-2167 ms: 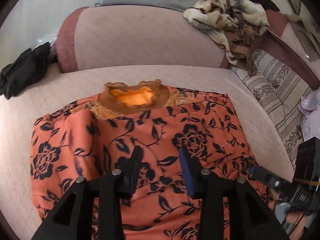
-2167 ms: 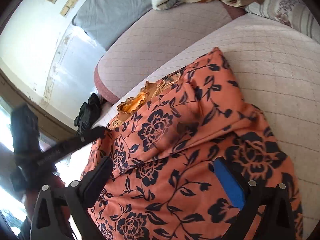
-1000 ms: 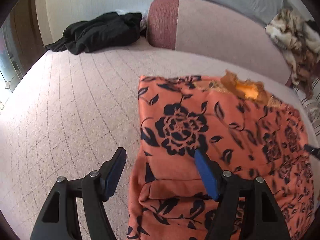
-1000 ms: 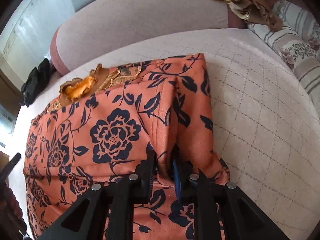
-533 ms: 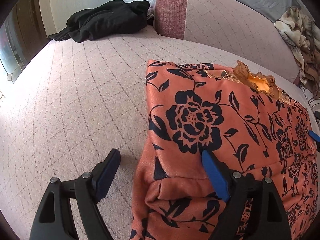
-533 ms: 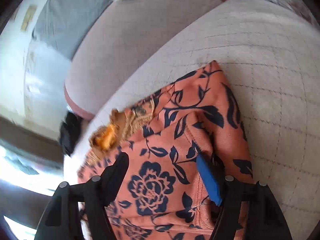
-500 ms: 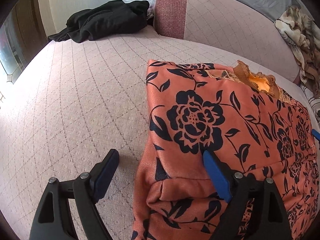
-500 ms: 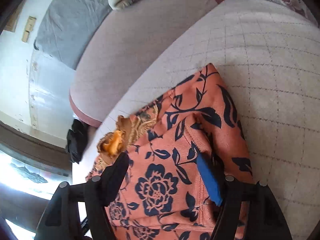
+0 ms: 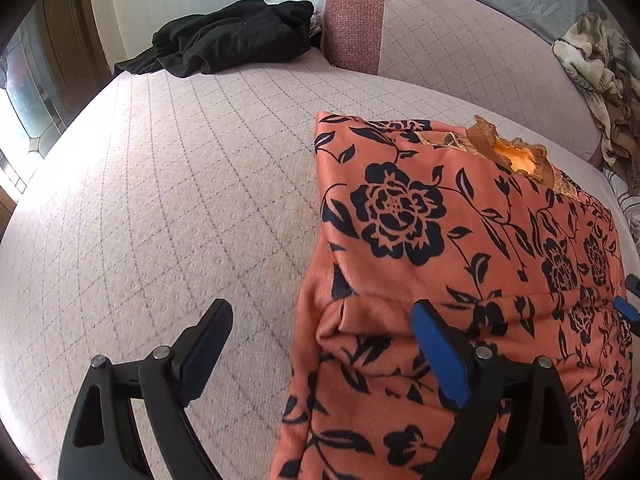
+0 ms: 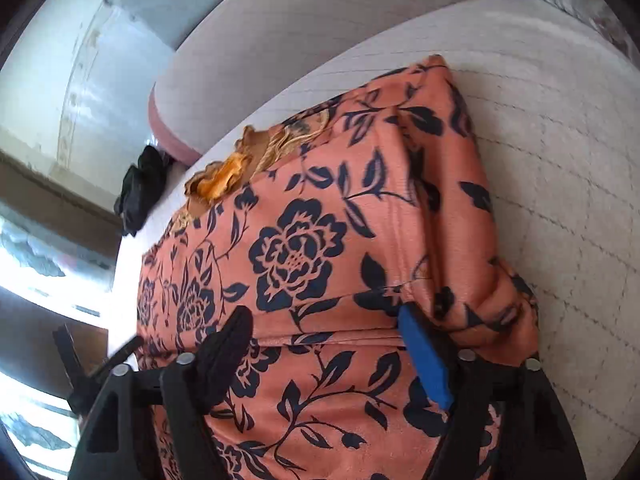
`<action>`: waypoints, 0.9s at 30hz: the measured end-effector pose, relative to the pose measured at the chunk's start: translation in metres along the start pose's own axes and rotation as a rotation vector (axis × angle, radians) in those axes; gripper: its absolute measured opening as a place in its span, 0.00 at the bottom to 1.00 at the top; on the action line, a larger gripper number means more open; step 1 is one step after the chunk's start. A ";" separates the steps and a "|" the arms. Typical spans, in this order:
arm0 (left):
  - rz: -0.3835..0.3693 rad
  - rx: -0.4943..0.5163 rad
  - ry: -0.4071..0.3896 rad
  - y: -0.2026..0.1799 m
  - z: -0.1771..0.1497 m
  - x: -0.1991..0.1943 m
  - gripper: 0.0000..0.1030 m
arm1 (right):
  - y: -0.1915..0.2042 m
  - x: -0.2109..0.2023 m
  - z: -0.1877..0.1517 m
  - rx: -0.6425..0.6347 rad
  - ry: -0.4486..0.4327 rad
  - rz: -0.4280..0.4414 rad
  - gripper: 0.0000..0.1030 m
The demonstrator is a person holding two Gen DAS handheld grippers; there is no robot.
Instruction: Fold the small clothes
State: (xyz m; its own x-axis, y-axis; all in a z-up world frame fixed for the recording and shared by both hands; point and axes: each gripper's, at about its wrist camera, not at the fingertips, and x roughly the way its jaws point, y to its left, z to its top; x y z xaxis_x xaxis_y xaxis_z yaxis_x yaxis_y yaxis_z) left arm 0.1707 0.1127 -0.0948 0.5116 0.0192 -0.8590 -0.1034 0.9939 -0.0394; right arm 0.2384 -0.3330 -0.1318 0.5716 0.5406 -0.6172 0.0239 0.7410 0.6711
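An orange garment with dark blue flowers (image 9: pixel 460 248) lies on the pink quilted sofa seat (image 9: pixel 180 200), its sides folded in and its frilled orange collar (image 9: pixel 516 156) at the far end. My left gripper (image 9: pixel 320 332) is open, straddling the garment's folded left edge near the hem. In the right wrist view the same garment (image 10: pixel 304 248) fills the middle. My right gripper (image 10: pixel 324 336) is open over the cloth by its folded right edge. The other gripper's tip (image 10: pixel 100 356) shows at the lower left.
A black garment (image 9: pixel 236 36) lies at the far left of the seat by the pink backrest (image 9: pixel 440 40). A brown patterned blanket (image 9: pixel 600 64) hangs over the backrest at the right. A window glares at the left.
My right gripper, shut on the garment's right edge a second ago, has opened and tilted. My left gripper has edged slightly closer to the left edge, still open.
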 end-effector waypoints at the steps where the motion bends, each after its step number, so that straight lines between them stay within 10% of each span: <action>1: -0.005 -0.004 -0.019 0.004 -0.007 -0.011 0.89 | 0.003 -0.012 -0.001 0.021 -0.026 0.005 0.73; 8: -0.061 -0.053 -0.003 0.041 -0.074 -0.072 0.89 | 0.030 -0.082 -0.050 -0.166 -0.023 -0.065 0.75; 15: -0.116 -0.105 0.112 0.070 -0.153 -0.092 0.89 | -0.047 -0.131 -0.131 -0.161 0.130 -0.282 0.75; 27: -0.117 -0.029 0.151 0.050 -0.190 -0.104 0.86 | -0.077 -0.166 -0.191 -0.034 0.203 -0.117 0.72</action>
State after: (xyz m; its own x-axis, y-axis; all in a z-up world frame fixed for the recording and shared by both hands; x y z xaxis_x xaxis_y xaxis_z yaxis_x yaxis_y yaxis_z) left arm -0.0501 0.1393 -0.1041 0.3883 -0.1153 -0.9143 -0.0763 0.9847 -0.1566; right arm -0.0146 -0.4037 -0.1591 0.3898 0.5170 -0.7621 0.0506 0.8143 0.5782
